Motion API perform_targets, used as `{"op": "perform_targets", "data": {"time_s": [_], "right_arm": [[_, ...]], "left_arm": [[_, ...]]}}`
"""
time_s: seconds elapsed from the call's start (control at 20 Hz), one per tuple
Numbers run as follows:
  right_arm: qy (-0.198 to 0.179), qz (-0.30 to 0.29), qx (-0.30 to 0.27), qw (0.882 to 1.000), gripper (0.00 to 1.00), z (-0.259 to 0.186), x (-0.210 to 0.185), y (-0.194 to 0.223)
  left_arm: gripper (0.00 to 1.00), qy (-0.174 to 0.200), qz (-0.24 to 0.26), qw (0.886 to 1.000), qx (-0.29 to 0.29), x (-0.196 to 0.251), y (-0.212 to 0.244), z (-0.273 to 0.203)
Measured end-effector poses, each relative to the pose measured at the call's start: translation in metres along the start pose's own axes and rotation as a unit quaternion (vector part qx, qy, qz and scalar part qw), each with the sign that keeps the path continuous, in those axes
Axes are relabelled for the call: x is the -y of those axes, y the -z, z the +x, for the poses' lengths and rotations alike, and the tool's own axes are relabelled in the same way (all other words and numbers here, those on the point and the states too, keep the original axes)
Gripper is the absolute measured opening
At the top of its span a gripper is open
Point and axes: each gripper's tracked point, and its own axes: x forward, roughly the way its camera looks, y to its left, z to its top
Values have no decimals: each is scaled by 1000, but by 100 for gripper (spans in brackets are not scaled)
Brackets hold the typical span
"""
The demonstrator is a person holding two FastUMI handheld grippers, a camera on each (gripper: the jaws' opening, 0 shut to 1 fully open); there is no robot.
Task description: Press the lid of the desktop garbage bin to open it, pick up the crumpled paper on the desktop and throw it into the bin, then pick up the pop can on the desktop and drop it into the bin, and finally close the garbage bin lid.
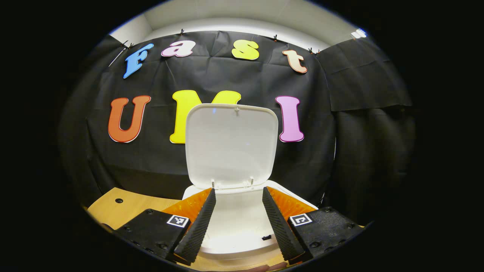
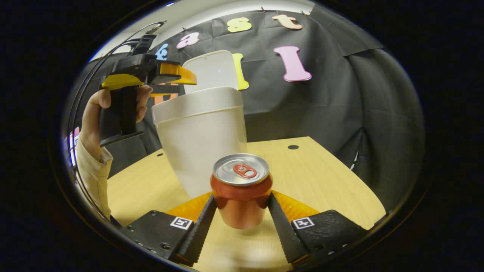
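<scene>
Can (image 2: 241, 189) clamped in right tongs (image 2: 241, 206), left tongs (image 1: 239, 196) parted, empty, above bin (image 1: 236, 230).

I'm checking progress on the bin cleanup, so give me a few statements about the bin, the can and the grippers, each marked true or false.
1. The bin lid stands open. True.
2. The pop can lies on its side. False: it stands upright on the table.
3. The right gripper has the can between its jaws. True.
4. The left gripper holds crumpled paper. False: its jaws are open with nothing between them, over the bin.
5. The can is inside the bin. False: it stands in front of it.
</scene>
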Motion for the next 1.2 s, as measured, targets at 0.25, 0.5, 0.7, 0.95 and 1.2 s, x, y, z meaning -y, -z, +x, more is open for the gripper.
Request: {"op": "perform_targets", "data": {"time_s": [0.25, 0.5, 0.7, 0.95, 1.2], "right_arm": [[3, -3, 1, 1000, 81, -2, 2, -3], [17, -21, 34, 999, 81, -13, 1, -29], [43, -32, 55, 997, 80, -23, 1, -49], [54, -38, 82, 994, 81, -32, -8, -89], [69, -55, 118, 989, 81, -45, -16, -135]], "left_arm": [[95, -34, 16, 999, 28, -27, -11, -47], [96, -61, 26, 997, 42, -57, -4, -94], [96, -79, 24, 996, 43, -80, 11, -121], [96, -94, 26, 995, 28, -105, 42, -143], [96, -100, 28, 995, 5, -122, 87, -149]]}}
